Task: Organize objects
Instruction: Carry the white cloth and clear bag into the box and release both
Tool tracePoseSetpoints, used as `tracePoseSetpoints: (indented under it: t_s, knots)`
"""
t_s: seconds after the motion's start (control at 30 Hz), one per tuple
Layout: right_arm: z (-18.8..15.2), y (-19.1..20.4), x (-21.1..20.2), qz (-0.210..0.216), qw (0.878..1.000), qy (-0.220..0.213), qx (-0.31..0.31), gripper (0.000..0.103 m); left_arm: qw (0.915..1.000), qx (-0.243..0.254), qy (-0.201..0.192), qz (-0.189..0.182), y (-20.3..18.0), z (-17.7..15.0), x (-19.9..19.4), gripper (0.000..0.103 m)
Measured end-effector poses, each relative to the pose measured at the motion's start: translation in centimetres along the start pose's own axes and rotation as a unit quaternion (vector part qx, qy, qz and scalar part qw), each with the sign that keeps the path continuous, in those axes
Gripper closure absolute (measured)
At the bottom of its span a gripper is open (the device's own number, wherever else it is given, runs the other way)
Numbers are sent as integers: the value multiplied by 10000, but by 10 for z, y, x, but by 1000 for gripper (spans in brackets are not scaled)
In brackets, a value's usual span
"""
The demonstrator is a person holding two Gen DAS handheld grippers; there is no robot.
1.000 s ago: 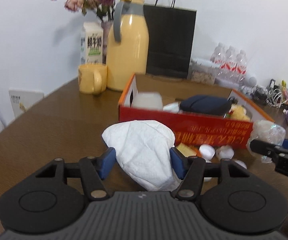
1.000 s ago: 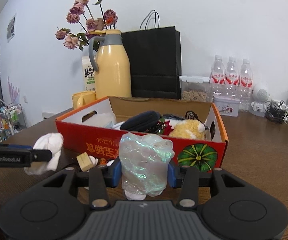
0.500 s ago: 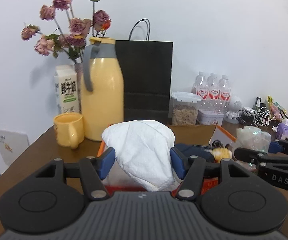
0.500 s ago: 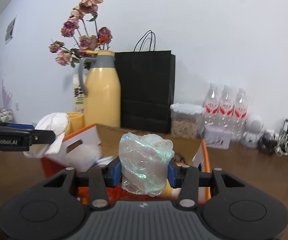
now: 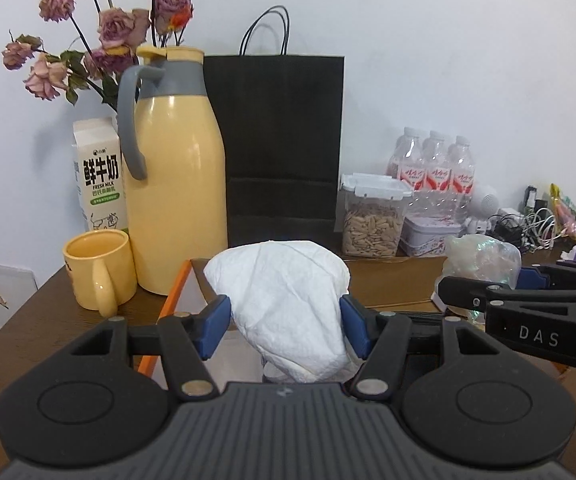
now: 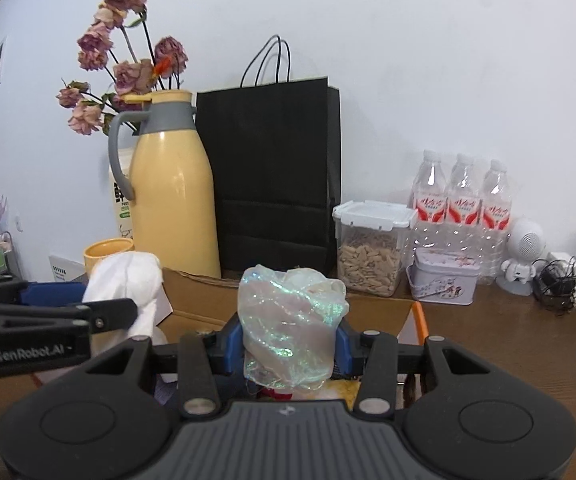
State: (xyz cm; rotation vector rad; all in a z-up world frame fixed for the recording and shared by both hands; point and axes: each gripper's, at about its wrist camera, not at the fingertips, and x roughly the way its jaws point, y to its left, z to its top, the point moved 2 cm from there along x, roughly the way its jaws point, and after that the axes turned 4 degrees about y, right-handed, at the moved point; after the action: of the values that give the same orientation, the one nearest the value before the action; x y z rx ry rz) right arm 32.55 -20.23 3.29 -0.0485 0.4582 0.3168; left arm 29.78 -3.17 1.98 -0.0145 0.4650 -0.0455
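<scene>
Milk carton (image 5: 97, 172): stood upright at the table's back left, against the wall, just beside the flask.
Dried roses (image 5: 99, 28): rose behind the carton and flask, stems leaning left.
Yellow mug (image 5: 99, 270): sat near the table's left edge, in front of the carton, handle turned toward the camera.
Yellow flask (image 5: 175, 176): stood upright just right of the mug, grey handle on its left side.
Left gripper (image 5: 285, 328): its blue pads pressed both sides of a crumpled white tissue (image 5: 283, 300), holding it above the left end of the cardboard box (image 5: 392, 280).
Black paper bag (image 5: 279, 140): stood against the wall behind the box, touching the flask's right side.
Right gripper (image 6: 288, 344): clamped narrowly on a wad of iridescent clear plastic (image 6: 292, 320), held over the box's open top.
Cardboard box: lay open in the table's middle, orange rim visible; contents mostly hidden by the grippers.
Seed jar (image 6: 372, 254): sat right of the bag, white clip lid on.
Water bottles (image 6: 462, 204): three stood together behind a small tin (image 6: 444, 280), at the table's back right.
Cables (image 6: 572, 276): tangled at the table's far right edge.
</scene>
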Motion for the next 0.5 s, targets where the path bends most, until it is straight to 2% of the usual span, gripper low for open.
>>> tracePoseSetpoints:
  t_s: [0.1, 0.17, 0.2, 0.23, 0.27, 0.3, 0.37, 0.5]
  knots:
    - [1, -1, 12, 33, 10000, 77, 5, 58, 10000, -10, 53, 65, 0, 0, 12, 40]
    - [0, -3, 19, 46, 9999, 113, 27, 53, 9999, -6, 99, 103, -1, -2, 18, 31]
    - [0, -4, 21, 73, 9999, 121, 45, 50, 9998, 8, 107, 136, 0, -3, 20, 23]
    - [-1, -5, 22, 93, 9998, 139, 56, 41, 9998, 18, 98, 182, 0, -3, 21, 15]
    - [-2, -6, 24, 111, 9998, 152, 53, 27, 9996, 7, 72, 289, 1, -4, 21, 11]
    - [-3, -7, 24, 115, 9998, 150, 57, 21, 9992, -13, 41, 400, 3, -3, 20, 2]
    - [-4, -11, 24, 148, 9997, 155, 121, 2, 9988, -106, -62, 474, 7, -3, 18, 0]
    - [-4, -16, 21, 126, 9996, 121, 220, 0, 9988, -157, -137, 452, 8, -1, 14, 0]
